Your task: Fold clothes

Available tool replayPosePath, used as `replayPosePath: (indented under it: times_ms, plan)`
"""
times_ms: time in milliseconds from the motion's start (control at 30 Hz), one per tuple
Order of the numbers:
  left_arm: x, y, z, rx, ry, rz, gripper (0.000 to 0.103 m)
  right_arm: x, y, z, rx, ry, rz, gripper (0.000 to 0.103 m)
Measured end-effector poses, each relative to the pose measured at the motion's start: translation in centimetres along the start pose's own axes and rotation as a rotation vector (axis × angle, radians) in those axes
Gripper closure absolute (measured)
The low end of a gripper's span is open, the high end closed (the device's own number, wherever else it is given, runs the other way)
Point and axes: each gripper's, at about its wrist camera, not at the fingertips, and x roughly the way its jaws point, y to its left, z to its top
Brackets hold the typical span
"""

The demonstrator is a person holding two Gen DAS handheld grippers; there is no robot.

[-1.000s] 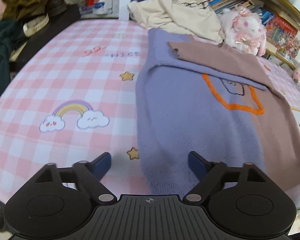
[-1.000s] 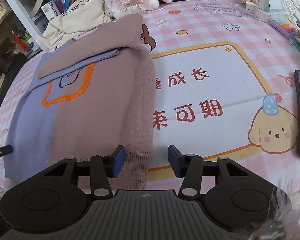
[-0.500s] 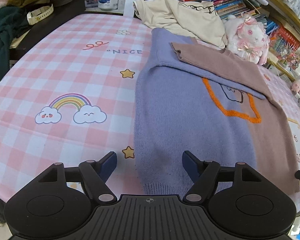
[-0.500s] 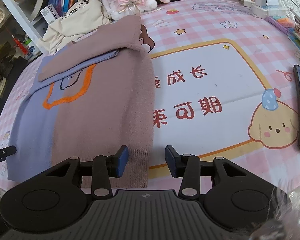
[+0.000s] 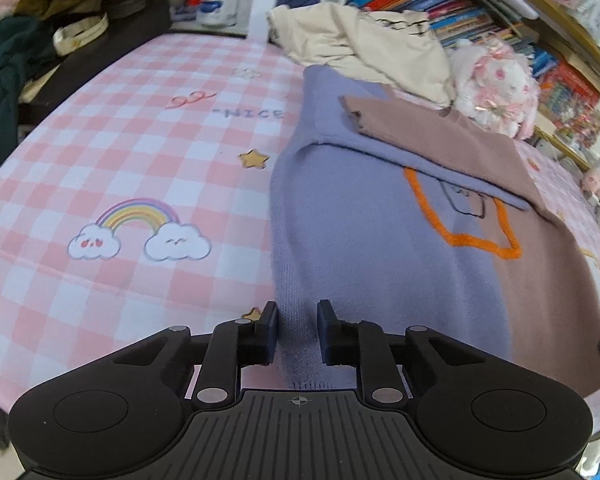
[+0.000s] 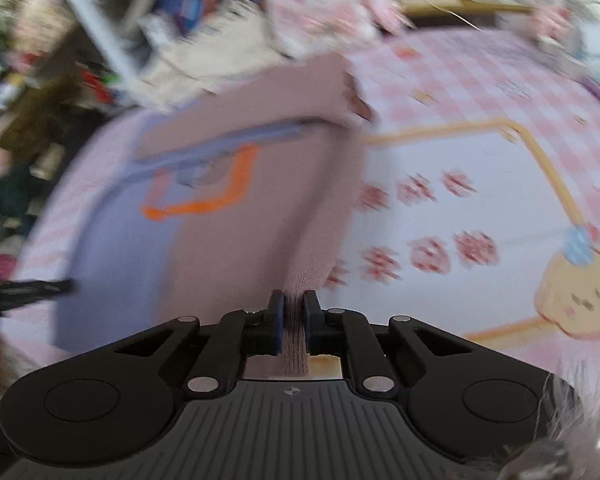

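Hand-held gripper point(image 5: 298, 334) pinches sweater point(image 5: 380, 248) on checked tablecloth point(image 5: 140, 160).

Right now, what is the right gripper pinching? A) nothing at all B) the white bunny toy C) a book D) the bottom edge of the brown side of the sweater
D: in the right wrist view the right gripper has its jaws squeezed on the ribbed bottom edge of the sweater, on its brown side.

Home bedroom or study: crammed bookshelves point(image 5: 452, 12), plush bunny point(image 5: 496, 88), pink gingham tablecloth point(image 5: 148, 168).
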Motion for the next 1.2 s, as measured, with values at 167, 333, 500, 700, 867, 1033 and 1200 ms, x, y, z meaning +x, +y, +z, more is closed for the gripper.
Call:
replayPosePath:
  times_ms: [167,333,500,700,867,1033,1200]
  plan:
    - [-0.1,-0.6,0.2,0.025,0.002,-0.037,0.082,1.9,-0.3,1.1,0.076,0.052,0.002,0.089]
    - [-0.1,-0.3,0.0,0.021,0.033,-0.064,0.080,3.4,-1.2,1.9,0.114,0.057,-0.096,0.076]
    - [0.0,0.3,-0.6,0.011,0.057,-0.078,0.080,5.2,-3.5,4.3,0.192,0.044,-0.077,0.073]
    - [0.2,1.1,-0.3,-0.019,0.049,-0.112,0.082,7.4,-6.6,7.0,0.318,0.065,0.013,0.075]
    - [0.4,2.1,-0.2,-0.019,0.058,-0.136,0.094,6.0,-6.6,5.9,0.271,0.163,0.037,0.094]
    - [0.3,3.0,-0.1,-0.047,0.073,-0.161,0.093,3.6,-6.2,3.0,0.231,0.246,0.032,0.093]
    - [0.5,3.8,0.1,-0.071,0.117,-0.205,0.093,2.1,-5.3,0.2,0.267,0.274,0.062,0.085]
